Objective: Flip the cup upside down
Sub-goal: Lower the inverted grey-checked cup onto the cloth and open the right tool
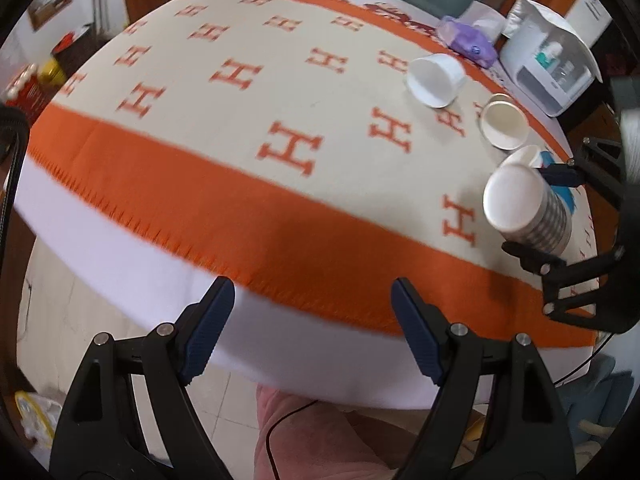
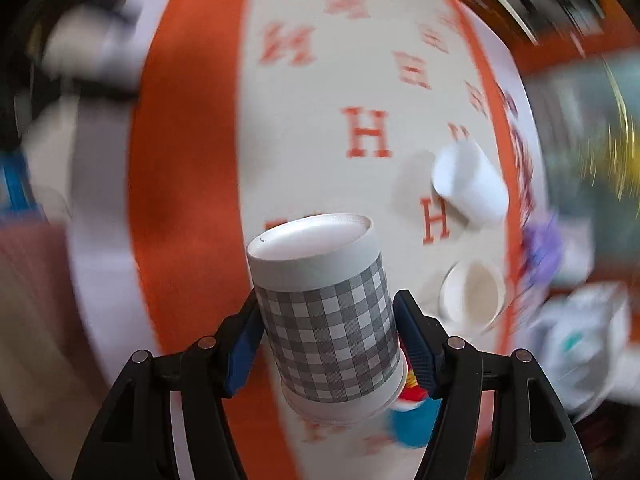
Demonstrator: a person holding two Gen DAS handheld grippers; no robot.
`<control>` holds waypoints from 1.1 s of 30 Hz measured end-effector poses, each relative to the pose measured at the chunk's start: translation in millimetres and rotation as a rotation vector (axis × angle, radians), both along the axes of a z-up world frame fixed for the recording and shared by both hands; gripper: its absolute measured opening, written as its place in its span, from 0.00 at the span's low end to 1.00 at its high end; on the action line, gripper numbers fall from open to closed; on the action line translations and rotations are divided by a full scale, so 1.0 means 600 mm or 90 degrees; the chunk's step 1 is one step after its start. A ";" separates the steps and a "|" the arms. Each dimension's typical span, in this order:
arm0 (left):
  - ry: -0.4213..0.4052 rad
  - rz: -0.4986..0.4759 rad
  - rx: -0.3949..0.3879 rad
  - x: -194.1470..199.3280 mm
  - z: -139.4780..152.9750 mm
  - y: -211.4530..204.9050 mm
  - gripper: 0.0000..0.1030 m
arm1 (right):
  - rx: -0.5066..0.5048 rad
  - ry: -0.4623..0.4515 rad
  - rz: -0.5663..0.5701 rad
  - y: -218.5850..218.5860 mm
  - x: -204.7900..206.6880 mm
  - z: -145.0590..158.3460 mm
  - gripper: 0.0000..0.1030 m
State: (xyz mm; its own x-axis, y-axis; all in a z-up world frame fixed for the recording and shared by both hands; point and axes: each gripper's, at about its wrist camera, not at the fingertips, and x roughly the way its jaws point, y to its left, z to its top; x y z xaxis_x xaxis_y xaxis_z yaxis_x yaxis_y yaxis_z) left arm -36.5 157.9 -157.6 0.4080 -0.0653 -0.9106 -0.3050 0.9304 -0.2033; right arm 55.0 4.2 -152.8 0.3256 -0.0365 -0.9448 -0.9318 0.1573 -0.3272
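Note:
My right gripper (image 2: 326, 320) is shut on a grey-checked paper cup (image 2: 328, 320), held off the table with its flat white base turned toward the camera and its rim toward the gripper. The same cup (image 1: 528, 208) shows in the left wrist view at the right, clamped between the right gripper's fingers (image 1: 560, 176) and tilted on its side. My left gripper (image 1: 312, 332) is open and empty, over the near edge of the table (image 1: 280, 352).
A white cup (image 1: 436, 78) lies on its side and another white cup (image 1: 505, 126) stands open on the orange-and-cream H-patterned cloth (image 1: 240, 120). A cup with blue print (image 1: 532, 158) sits behind the held one. A purple packet (image 1: 468, 40) and white appliance (image 1: 548, 72) are at far right.

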 end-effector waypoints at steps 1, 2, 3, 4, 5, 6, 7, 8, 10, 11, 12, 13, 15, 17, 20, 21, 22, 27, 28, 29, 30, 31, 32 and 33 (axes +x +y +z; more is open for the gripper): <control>-0.003 -0.007 0.002 0.007 0.005 -0.005 0.76 | 0.052 0.034 -0.063 -0.012 0.027 0.019 0.63; -0.008 -0.015 0.004 0.016 0.011 -0.010 0.76 | 0.088 0.051 -0.101 -0.021 0.041 0.031 0.63; -0.011 -0.019 0.007 0.024 0.016 -0.015 0.76 | 0.144 0.075 -0.154 -0.036 0.061 0.044 0.63; -0.016 -0.022 0.010 0.034 0.021 -0.021 0.76 | 0.197 0.097 -0.205 -0.050 0.078 0.053 0.63; -0.020 -0.025 0.012 0.045 0.025 -0.025 0.76 | 0.240 0.112 -0.247 -0.065 0.083 0.058 0.63; -0.023 -0.027 0.014 0.056 0.029 -0.029 0.76 | 0.295 0.134 -0.303 -0.086 0.099 0.061 0.63; -0.026 -0.028 0.014 0.064 0.032 -0.032 0.76 | 0.341 0.149 -0.344 -0.103 0.110 0.059 0.63; -0.030 -0.029 0.015 0.075 0.035 -0.036 0.76 | 0.375 0.156 -0.373 -0.117 0.107 0.058 0.63; -0.038 -0.032 0.023 0.094 0.038 -0.044 0.76 | 0.449 0.156 -0.430 -0.145 0.106 0.047 0.63; -0.042 -0.034 0.029 0.102 0.039 -0.048 0.76 | 0.471 0.154 -0.448 -0.153 0.097 0.041 0.63; -0.047 -0.034 0.039 0.113 0.040 -0.054 0.76 | 0.493 0.151 -0.463 -0.160 0.092 0.034 0.63; -0.050 -0.033 0.045 0.119 0.039 -0.057 0.76 | 0.515 0.145 -0.476 -0.167 0.090 0.026 0.63; -0.058 -0.030 0.057 0.135 0.037 -0.066 0.76 | 0.549 0.126 -0.493 -0.174 0.083 0.010 0.63; -0.062 -0.023 0.060 0.145 0.035 -0.071 0.76 | 0.577 0.109 -0.505 -0.179 0.081 -0.004 0.63; -0.068 -0.017 0.059 0.153 0.031 -0.078 0.76 | 0.612 0.107 -0.535 -0.191 0.080 -0.026 0.63; -0.069 -0.017 0.060 0.156 0.029 -0.082 0.76 | 0.618 0.109 -0.543 -0.195 0.079 -0.038 0.63; -0.069 -0.018 0.061 0.155 0.027 -0.084 0.76 | 0.631 0.101 -0.542 -0.198 0.075 -0.041 0.63; -0.065 -0.023 0.067 0.153 0.018 -0.093 0.76 | 0.610 0.076 -0.511 -0.196 0.052 -0.045 0.63; -0.065 -0.024 0.067 0.151 0.017 -0.095 0.76 | 0.602 0.072 -0.506 -0.195 0.047 -0.048 0.63; -0.064 -0.025 0.067 0.150 0.015 -0.098 0.76 | 0.596 0.070 -0.502 -0.195 0.041 -0.048 0.63; -0.063 -0.028 0.067 0.149 0.014 -0.100 0.76 | 0.591 0.065 -0.497 -0.194 0.035 -0.048 0.63; -0.063 -0.031 0.067 0.148 0.013 -0.101 0.77 | 0.584 0.057 -0.490 -0.192 0.030 -0.049 0.64; -0.062 -0.033 0.069 0.148 0.012 -0.102 0.77 | 0.581 0.053 -0.486 -0.192 0.024 -0.048 0.65; -0.062 -0.037 0.073 0.147 0.012 -0.105 0.77 | 0.576 0.049 -0.484 -0.191 0.021 -0.048 0.66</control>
